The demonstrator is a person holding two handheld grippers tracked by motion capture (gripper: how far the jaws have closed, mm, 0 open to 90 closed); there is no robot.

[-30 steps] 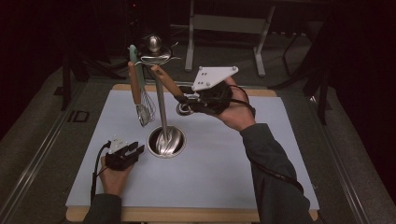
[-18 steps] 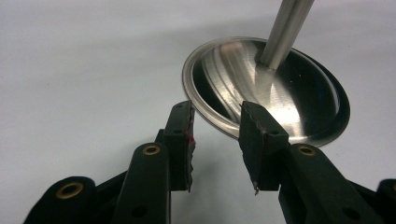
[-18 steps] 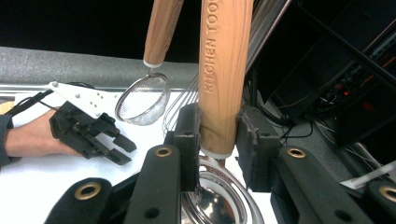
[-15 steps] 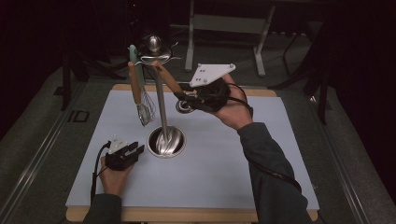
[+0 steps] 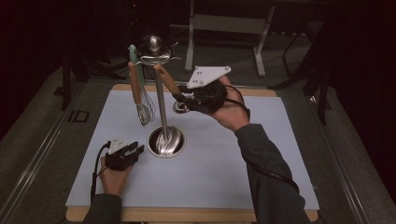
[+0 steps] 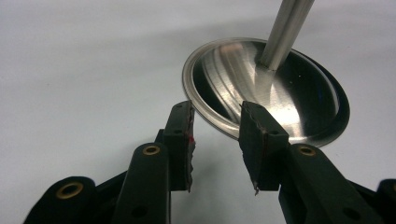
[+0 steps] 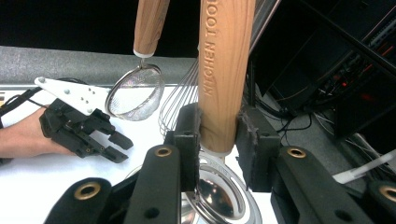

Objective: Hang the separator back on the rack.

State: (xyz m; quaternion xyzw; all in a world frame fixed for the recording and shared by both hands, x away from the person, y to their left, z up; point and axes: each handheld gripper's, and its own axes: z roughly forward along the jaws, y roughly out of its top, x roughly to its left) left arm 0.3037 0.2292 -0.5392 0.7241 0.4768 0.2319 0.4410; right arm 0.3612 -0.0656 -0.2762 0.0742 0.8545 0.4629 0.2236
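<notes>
The steel utensil stand [image 5: 161, 112] rises from its round dished base [image 5: 166, 141] on the pale mat [image 5: 219, 163], its bowl holding nothing but the pole. A whisk [image 5: 140, 95] hangs from the top hooks. The right gripper [image 5: 194, 97], lifted beside the pole, is clamped on a wooden-handled utensil [image 7: 223, 70] tilted toward the hooks. The left gripper [image 5: 128, 154] rests on the mat just beside the base, jaws apart, gripping nothing. The wooden table [image 5: 187, 215] stands in a dark room.
</notes>
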